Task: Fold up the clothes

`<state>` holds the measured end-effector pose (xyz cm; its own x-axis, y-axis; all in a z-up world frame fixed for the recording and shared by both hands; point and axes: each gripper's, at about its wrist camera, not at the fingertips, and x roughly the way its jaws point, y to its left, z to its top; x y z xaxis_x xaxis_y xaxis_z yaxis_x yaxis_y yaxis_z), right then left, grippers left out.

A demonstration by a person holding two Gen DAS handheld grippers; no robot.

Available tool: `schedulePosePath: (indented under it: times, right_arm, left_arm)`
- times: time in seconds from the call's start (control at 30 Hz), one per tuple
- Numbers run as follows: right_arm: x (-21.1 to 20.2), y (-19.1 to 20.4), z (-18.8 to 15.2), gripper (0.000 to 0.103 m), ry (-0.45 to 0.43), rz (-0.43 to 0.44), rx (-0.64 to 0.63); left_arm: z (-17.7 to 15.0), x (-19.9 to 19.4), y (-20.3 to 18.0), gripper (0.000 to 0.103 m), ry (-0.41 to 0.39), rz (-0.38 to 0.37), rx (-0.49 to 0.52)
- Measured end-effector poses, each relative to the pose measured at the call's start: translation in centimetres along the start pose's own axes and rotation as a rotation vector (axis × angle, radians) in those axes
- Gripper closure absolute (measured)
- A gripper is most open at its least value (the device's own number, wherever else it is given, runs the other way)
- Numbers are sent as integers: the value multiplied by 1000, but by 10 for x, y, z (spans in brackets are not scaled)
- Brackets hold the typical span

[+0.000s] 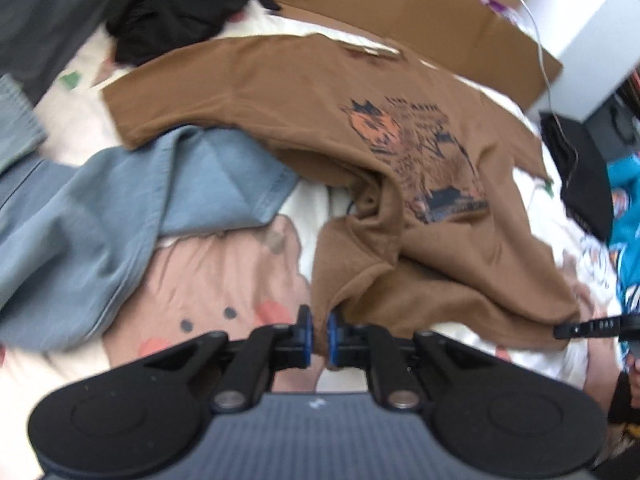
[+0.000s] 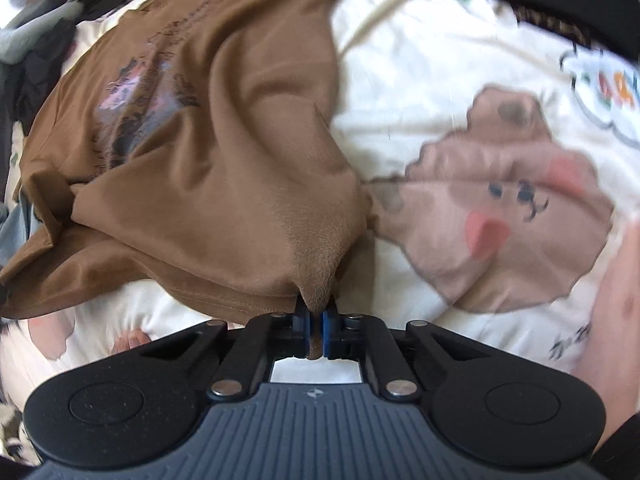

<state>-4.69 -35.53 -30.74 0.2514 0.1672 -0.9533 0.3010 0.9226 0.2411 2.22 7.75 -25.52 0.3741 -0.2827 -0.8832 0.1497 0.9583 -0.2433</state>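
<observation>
Jaws of both the left gripper and right gripper are pinching the brown shirt's near edge, likely lifting it clear of the bed for folding.

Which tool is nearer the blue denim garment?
Left. The left tool, pinching the brown T-shirt hem, sits beside the blue denim garment; the right tool grips the hem's far end.

A home bedroom: cartoon-print bedsheet, strewn clothes, cardboard box.
</observation>
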Motion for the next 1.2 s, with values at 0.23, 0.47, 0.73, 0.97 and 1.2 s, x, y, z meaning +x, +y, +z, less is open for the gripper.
schedulePosePath:
  times: [0.23,0.47,0.73,0.97,1.2]
  right_arm:
    - [-31,3,9,100,18,-75,-41]
    - [-32,10,-3,100,54,-107,-79]
    - [-27,13,-16,100,78,-118,-111]
    - [-31,8,-19,100,95,-163,-97]
    - [-41,7,-21,100,96,-201,-75]
  left_arm:
    - [-27,-33,18,95,-26,15,-147]
    - [-67,-37,35,95,34,42,-259]
    - [-93,-33,42,95,112,90,-283]
    - [-97,-38,31,95,148,84,-268]
    - [-96,-42,17,95,163,105,-189]
